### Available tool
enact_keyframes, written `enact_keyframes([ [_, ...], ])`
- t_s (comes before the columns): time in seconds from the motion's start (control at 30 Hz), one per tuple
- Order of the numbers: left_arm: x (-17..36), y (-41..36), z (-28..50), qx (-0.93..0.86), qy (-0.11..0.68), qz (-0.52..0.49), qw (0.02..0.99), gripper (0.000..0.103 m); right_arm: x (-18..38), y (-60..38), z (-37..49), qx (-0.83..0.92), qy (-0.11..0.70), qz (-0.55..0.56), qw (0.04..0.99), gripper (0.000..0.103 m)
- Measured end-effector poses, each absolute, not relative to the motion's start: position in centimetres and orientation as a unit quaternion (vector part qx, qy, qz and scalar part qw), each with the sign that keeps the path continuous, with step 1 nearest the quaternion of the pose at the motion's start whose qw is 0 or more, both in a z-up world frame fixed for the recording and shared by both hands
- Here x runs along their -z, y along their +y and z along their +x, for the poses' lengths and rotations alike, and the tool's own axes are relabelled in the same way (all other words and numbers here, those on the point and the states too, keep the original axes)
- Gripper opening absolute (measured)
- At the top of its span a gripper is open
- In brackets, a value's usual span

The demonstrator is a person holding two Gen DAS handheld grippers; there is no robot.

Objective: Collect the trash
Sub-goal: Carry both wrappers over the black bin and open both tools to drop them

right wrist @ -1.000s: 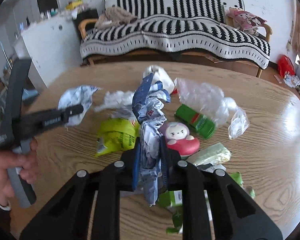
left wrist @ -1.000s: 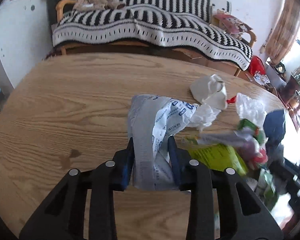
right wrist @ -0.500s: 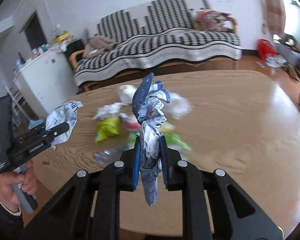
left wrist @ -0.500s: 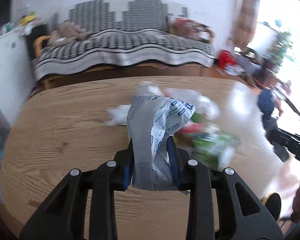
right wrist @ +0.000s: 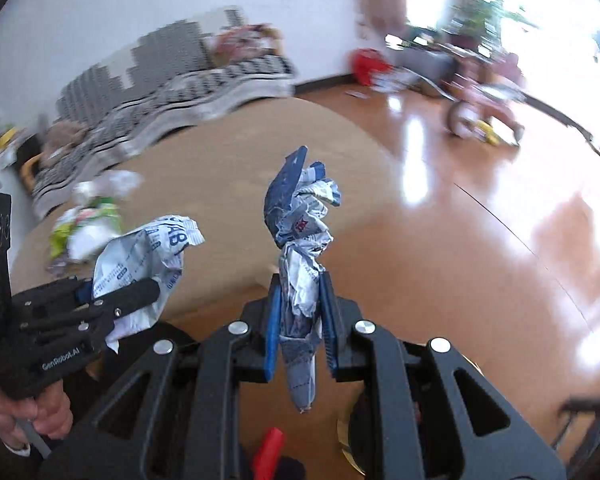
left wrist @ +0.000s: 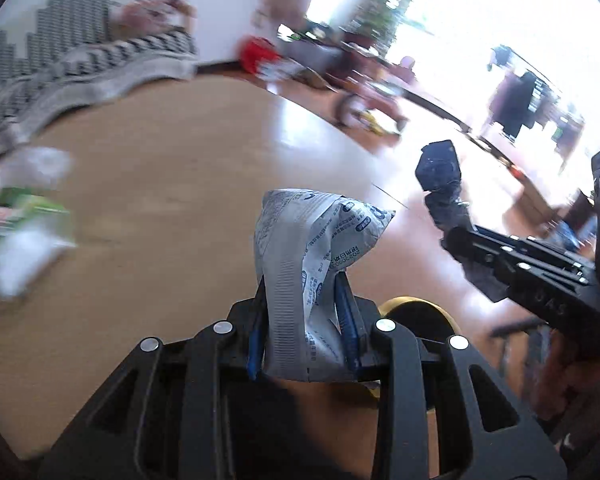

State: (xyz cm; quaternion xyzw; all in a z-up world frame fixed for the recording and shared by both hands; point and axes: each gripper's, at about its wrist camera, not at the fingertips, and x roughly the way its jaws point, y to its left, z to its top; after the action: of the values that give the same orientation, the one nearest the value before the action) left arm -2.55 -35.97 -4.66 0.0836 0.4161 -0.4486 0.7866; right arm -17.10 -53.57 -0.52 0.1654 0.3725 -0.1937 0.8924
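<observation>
Now, from left to right:

Litter left: a blurred heap of green and white wrappers (right wrist: 86,228) lies on the wooden counter (right wrist: 228,184), far from both tools; it is not collected yet.

Left tongs: my left tongs (left wrist: 304,312) are pressed closed on a grey-white printed wrapper (left wrist: 312,248). The blue pads pinch its lower part, and the upper part stands up above the fingers. I hold it low so the crumpled top cannot slip out.

Right tongs: my right tongs (right wrist: 300,316) are closed on a blue-and-white crumpled wrapper (right wrist: 300,232). It is pinched in the middle; a twisted tail hangs below the pads.

Position: both tools are held over the near edge of the counter and turned toward the bright room. In the right wrist view the left tool is just beside the right one, so I judge both wrappers go out in one trip.

Bin: below the tongs I see a dark round opening with a yellow rim (left wrist: 416,308). I think it is the bin, but I cannot tell for sure.

Risk: the light wrappers may cling to the pads at release.
</observation>
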Motion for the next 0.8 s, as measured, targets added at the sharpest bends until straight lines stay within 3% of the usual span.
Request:
enact_keyframes([
  [0.43,16.0,-48.0,-14.5,0.54,0.474,0.169,0.675,0.031,9.0,-61.8,-31.3,0.299,0.409,0.251,0.825,0.019],
  [0.8,21.0,-49.1,-14.4,0.538,0.508,0.196,0.644,0.031,12.7,-62.7,-31.8,0.3,0.435,0.279,0.802,0.019],
])
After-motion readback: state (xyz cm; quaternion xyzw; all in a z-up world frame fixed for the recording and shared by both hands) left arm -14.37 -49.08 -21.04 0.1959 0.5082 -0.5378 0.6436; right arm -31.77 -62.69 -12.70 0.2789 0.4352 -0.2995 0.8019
